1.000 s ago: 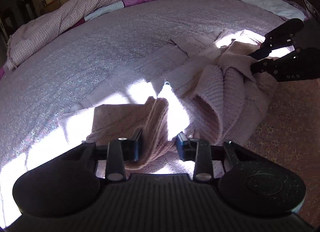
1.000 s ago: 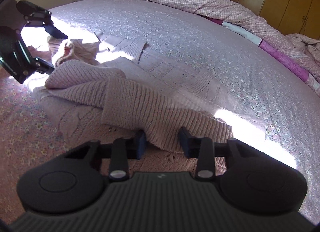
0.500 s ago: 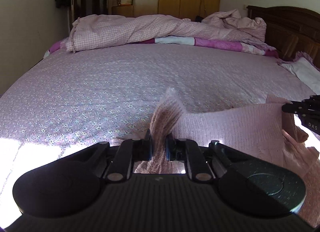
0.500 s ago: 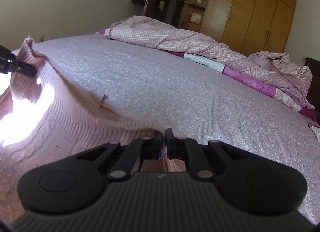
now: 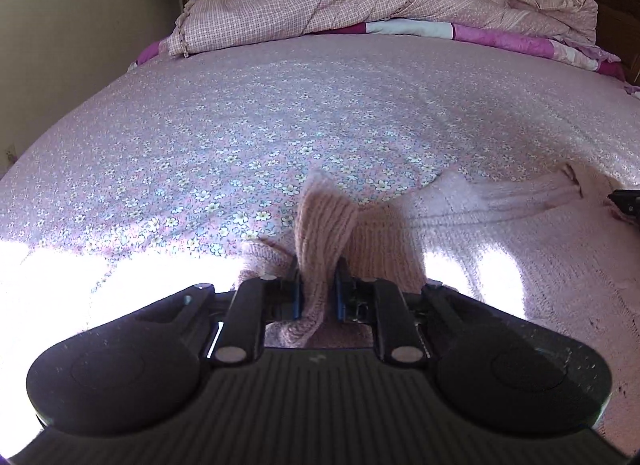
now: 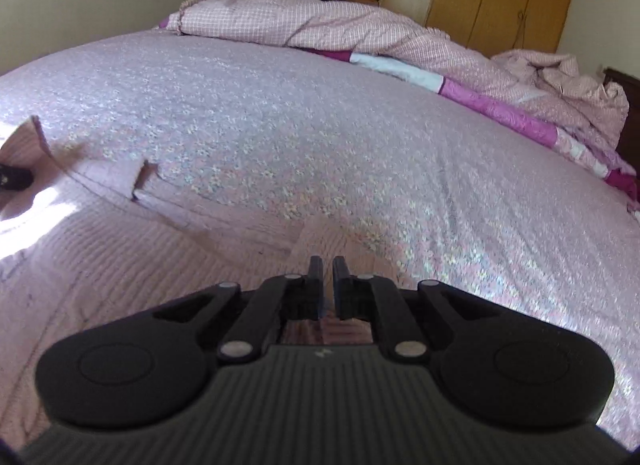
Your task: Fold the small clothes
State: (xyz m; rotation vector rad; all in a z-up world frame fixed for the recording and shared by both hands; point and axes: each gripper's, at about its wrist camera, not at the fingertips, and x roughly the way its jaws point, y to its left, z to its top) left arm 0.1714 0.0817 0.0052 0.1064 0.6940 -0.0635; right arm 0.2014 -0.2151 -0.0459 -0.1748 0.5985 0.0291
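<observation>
- Left gripper (image 5: 318,285): a bunched edge of the pink knit garment (image 5: 500,249) is being pinched while its jaws are opening slightly.
- Right gripper (image 6: 327,285): another edge is being clamped over the floral bedsheet (image 6: 320,125).

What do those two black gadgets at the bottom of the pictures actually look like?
Both are matte black plastic. The left tool and right tool each have a ribbed body, two rounded lobes at the sides, linkage bars with silver rivets, and two narrow fingers edged in blue. No cables, sleeves or hands are visible.
</observation>
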